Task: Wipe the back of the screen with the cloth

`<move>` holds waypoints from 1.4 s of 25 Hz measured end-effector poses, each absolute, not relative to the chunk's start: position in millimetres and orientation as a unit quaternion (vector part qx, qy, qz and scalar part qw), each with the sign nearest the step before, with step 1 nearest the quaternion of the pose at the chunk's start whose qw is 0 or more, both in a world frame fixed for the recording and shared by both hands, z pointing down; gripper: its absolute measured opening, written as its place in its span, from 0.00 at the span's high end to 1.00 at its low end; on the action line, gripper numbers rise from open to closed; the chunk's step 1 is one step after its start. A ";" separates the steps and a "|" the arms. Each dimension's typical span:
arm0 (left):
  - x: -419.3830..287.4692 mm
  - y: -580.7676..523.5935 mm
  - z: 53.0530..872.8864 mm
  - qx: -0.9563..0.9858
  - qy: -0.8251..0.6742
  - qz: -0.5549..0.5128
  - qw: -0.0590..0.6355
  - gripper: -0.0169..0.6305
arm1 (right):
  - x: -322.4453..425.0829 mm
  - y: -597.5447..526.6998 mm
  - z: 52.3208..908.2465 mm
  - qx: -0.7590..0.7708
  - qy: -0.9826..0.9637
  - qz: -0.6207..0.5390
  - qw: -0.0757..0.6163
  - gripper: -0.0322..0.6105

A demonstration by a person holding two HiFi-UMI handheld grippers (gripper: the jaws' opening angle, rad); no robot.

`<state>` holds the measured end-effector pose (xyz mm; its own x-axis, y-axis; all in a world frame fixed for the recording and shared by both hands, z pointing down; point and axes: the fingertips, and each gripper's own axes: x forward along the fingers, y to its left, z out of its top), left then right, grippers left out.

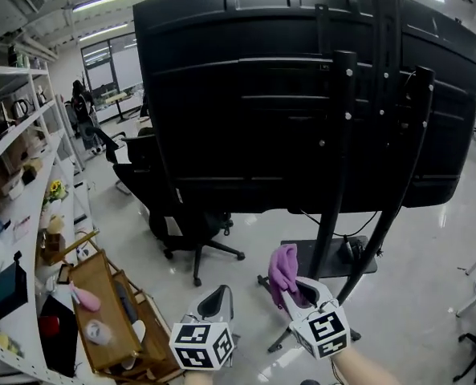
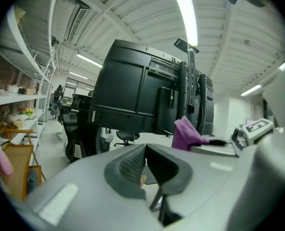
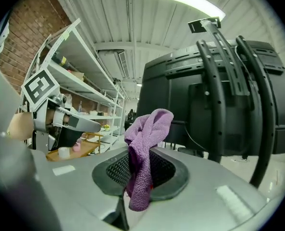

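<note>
While the cloth [image 1: 283, 269] was pinched in the right gripper [image 1: 295, 293] and sat below the screen [image 1: 246, 95], wiping looked not yet started: no view showed purple fabric touching the black ribbed back panel. To do this step well, the right gripper probably needed to go up and forward so the loose bunch above the jaws met the panel, not the jaw tips. Strokes would best run along the horizontal ribs, then work around the upright mount rails [image 1: 343, 135] and the cable hanging near them, where the cloth could snag. Pressure should stay light, since the screen stood on a floor stand [image 1: 327, 255] that might rock. The right gripper view showed the jaws clamped narrow on the cloth's middle, with a bunch above and a short tail below. That looked like a smallish bite that could slip under hard rubbing. For pose, the right gripper was low at bottom right of the head view, tilted up toward the screen's lower edge, with a bare forearm [image 1: 366, 369] behind it. The left gripper [image 1: 216, 299] was just beside it on the left, pointed the same way, jaws together on nothing, well clear of the screen. A black office chair [image 1: 191, 233] stood under the screen's left side and shelving [image 1: 29, 147] ran along the left.
</note>
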<state>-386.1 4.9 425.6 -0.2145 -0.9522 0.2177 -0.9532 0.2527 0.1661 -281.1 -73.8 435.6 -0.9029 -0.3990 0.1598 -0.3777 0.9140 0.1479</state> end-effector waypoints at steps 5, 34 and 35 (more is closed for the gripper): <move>-466.0 -8.6 357.3 0.640 -0.759 0.033 0.119 0.96 | -373.7 -69.6 336.7 0.222 -0.968 -0.108 0.048 0.84; -560.8 -239.4 -10.3 0.679 -0.728 0.044 -0.080 0.96 | -373.1 -327.9 -87.9 0.500 -0.842 -0.201 -0.021 0.84; -565.5 -239.6 -13.0 0.676 -0.731 0.042 -0.083 0.96 | -384.0 -324.3 -89.0 0.493 -0.845 -0.207 -0.019 0.84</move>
